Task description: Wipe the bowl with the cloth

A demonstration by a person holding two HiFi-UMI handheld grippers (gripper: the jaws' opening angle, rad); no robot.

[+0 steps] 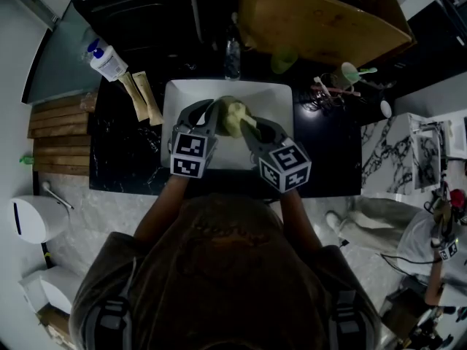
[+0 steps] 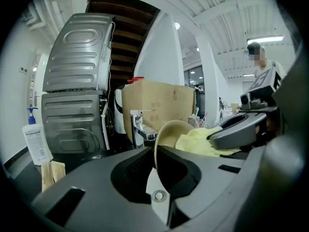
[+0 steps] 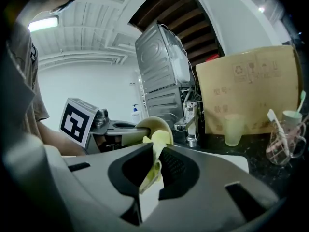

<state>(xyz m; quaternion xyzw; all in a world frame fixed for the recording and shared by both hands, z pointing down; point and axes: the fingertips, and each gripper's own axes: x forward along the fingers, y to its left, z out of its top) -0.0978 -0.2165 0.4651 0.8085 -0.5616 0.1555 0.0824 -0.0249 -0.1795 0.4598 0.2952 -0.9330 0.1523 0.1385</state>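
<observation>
A beige bowl (image 1: 228,112) is held on edge over the white sink (image 1: 182,97). My left gripper (image 1: 212,117) is shut on the bowl's rim (image 2: 164,135). A pale yellow cloth (image 1: 246,125) is pinched in my right gripper (image 1: 252,131), and its free end lies bunched inside the bowl. In the left gripper view the cloth (image 2: 198,141) fills the bowl's opening, with the right gripper (image 2: 241,129) just behind it. From the right gripper view the cloth (image 3: 153,164) runs up between the jaws to the bowl (image 3: 155,124).
A chrome faucet (image 1: 232,55) stands behind the sink on a black counter. A soap bottle (image 1: 108,61) and wooden pieces (image 1: 142,97) lie to the left. A green cup (image 3: 233,128), a toothbrush holder (image 1: 349,75) and a cardboard box (image 1: 321,22) are behind and right. A person (image 2: 263,69) stands far off.
</observation>
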